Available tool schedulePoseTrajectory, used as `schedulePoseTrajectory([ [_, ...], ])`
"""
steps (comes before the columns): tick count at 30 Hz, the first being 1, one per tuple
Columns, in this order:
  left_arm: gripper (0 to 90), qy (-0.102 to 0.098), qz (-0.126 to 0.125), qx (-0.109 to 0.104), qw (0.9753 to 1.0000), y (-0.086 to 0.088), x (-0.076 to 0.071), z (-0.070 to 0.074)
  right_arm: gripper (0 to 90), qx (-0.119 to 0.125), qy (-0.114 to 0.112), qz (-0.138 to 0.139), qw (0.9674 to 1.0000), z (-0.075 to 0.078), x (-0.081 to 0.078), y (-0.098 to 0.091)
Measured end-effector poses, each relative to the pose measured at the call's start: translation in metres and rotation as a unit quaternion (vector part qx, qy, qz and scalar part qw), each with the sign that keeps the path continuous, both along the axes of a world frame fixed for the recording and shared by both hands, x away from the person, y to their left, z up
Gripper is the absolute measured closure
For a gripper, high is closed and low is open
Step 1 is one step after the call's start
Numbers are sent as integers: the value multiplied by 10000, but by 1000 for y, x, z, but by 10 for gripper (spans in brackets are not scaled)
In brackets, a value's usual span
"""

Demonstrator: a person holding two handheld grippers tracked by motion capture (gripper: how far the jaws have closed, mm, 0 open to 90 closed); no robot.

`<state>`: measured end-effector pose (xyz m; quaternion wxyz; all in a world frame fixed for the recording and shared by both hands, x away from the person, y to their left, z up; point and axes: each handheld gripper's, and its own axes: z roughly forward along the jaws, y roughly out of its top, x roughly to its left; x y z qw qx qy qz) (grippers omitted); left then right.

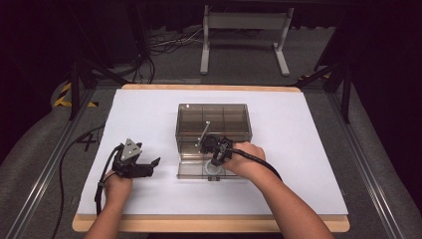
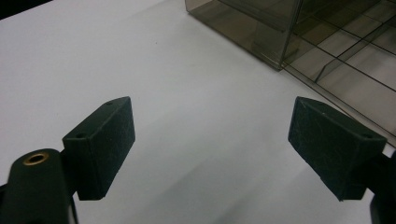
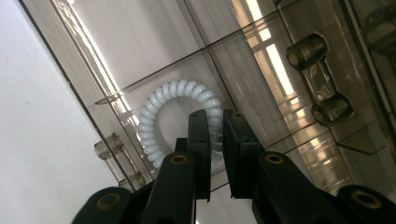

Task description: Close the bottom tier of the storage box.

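R gripper [image 3: 215,140]: jaws nearly together, clamped on the rim of the white coil hair tie [image 3: 159,109]. Thin gap betw pads, coil strand sits in it at the tie's near-right side. Rest of the tie loops out to the left of the jaws, lying in a compartment of the pulled-out drawer [image 3: 261,88], close to the drawer's front wall. Clear peg handles visible on the drawer fronts around it.

High view: R gripper [image 1: 217,153] pointing down into the open bottom drawer [image 1: 191,169], tie [image 1: 213,170] just below the jaws, near drawer's front-right. Drawer belongs to smoked-transparent organiser box [image 1: 213,123], centre of table [image 1: 149,107], white sheet on top.

L gripper [image 2: 212,149]: jaws wide apart, nothing betw them, only bare white table under. Box corner [image 2: 261,32] ahead and to the right in the left gripper view, not touching. High view: L gripper [image 1: 142,167] resting low on table, well left of the box, pointing toward it.

Hands: R hand [image 1: 246,158] over the drawer's right end, L hand [image 1: 118,188] near table front edge.
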<state>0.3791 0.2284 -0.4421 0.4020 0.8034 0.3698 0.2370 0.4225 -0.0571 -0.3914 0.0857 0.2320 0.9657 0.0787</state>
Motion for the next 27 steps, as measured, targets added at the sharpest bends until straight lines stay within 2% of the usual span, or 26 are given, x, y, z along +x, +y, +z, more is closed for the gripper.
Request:
schedulePoseTrajectory([
  [13, 156, -1, -19, 18, 10000, 0, 0, 0, 816, -13, 159, -86, 9998, -7, 4, -3],
  [27, 156, 14, -21, 0, 10000, -1, 0, 0, 784, 56, 162, -77, 9998, -8, 4, -5],
])
